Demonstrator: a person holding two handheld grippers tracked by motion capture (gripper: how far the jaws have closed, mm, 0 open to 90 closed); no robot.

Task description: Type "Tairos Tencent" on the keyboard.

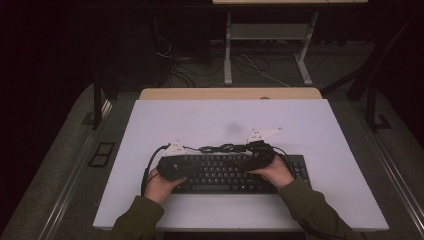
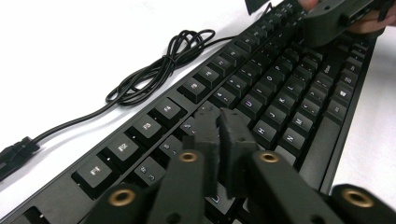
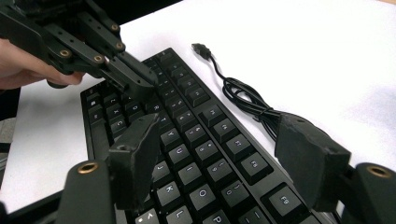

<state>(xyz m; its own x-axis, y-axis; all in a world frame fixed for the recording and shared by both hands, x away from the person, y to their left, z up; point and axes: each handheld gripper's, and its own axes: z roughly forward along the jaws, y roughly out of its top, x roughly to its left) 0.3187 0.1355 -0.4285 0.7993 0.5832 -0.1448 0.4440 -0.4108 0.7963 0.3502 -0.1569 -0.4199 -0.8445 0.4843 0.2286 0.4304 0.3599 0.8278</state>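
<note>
The keyboard (image 1: 235, 172) lies flat on the white bench (image 1: 320, 130); left gripper (image 2: 219, 128), jaws closed on nothing, hovers over its keys; right gripper (image 3: 224, 154) gapes wide, empty; next, probably pressing a key.

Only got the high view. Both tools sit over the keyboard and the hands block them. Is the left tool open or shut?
Observer: Shut. The left tool has its jaws together with nothing between them, tips over the keyboard by the H key.
Operator: Right one?
Observer: The right tool is wide open above the key rows, gripping nothing.
Operator: Cable plugged in?
Observer: No. The USB plug lies free on the white table.
</note>
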